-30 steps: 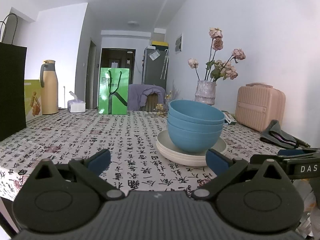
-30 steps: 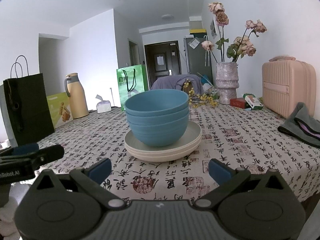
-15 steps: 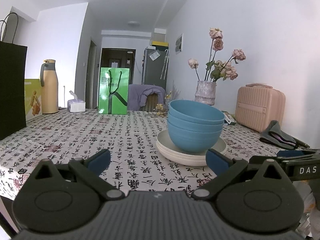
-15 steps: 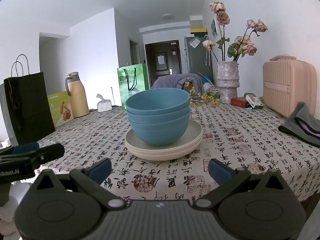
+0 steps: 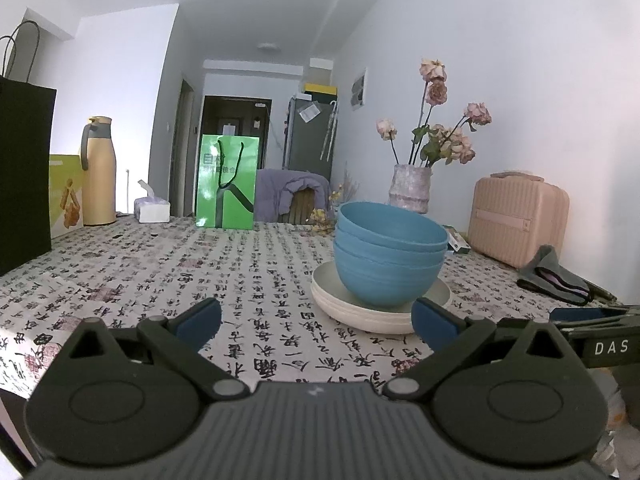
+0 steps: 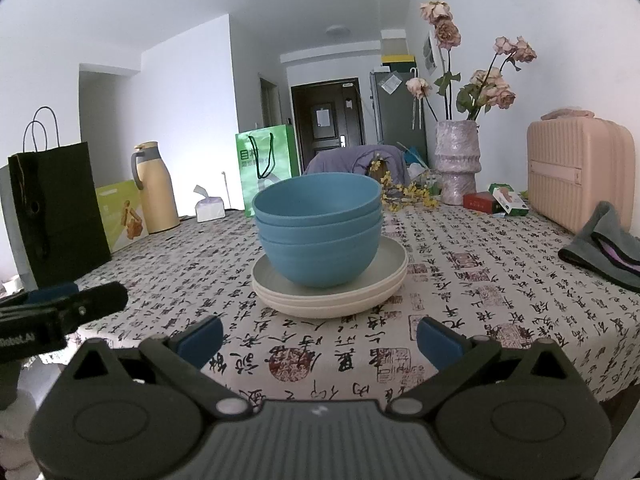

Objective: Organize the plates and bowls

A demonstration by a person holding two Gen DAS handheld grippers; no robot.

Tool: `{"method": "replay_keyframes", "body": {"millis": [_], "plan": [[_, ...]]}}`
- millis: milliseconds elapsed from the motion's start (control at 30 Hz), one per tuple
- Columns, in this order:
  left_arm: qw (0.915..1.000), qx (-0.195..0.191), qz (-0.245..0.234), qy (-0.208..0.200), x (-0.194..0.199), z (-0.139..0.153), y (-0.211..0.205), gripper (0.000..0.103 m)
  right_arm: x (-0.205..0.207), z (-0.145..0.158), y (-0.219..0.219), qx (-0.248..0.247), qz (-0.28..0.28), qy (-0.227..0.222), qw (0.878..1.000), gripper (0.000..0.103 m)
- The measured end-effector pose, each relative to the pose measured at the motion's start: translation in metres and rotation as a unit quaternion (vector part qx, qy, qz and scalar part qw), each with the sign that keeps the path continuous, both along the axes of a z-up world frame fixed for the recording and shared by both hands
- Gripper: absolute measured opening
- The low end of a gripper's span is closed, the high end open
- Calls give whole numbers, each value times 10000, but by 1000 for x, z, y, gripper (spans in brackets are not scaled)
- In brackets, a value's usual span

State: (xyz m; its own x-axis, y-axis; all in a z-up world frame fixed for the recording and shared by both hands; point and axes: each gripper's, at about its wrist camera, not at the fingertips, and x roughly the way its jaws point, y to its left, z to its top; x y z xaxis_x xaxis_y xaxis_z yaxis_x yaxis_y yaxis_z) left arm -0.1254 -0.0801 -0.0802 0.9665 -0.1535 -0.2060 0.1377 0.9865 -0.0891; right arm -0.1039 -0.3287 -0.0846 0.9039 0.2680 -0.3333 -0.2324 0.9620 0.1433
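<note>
Not much has changed since a moment ago. The bowls and plates sit in the same spot, and the right gripper has come just a tiny bit closer to them.

Three blue bowls (image 6: pixel 318 232) sit one inside the other. They rest on a stack of cream plates (image 6: pixel 330 292). The stack is in the middle part of the surface (image 6: pixel 460 280), which has a cloth with black writing on it.

The left gripper (image 5: pixel 316 322) is low, at the near edge of the surface. It points level across the surface, and the stack is a little to its right. Its two blue fingers (image 5: pixel 198 320) are spread wide apart, with nothing between them.

The right gripper (image 6: pixel 320 338) is also low and level, aimed straight at the stack. Its fingers (image 6: pixel 438 342) are spread wide too, and hold nothing. Neither gripper touches the plates or bowls.

Farther back stand a vase of flowers (image 6: pixel 456 168), a green bag (image 5: pixel 226 182), a yellow jug (image 5: pixel 98 172) and a pink case (image 6: pixel 580 172).
</note>
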Motion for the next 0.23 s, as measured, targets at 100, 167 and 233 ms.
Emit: {"method": "replay_keyframes", "body": {"millis": [100,167,233], "plan": [[10000,16,-20,-29,-2,0,-1,103,-1,0,0,2,6,7,10000,103],[10000,25,-23,-34,-2,0,-1,103,0,0,-1,1,14,10,10000,103],[10000,13,-26,-34,-2,0,-1,103,0,-1,-2,2,21,13,10000,103]]}}
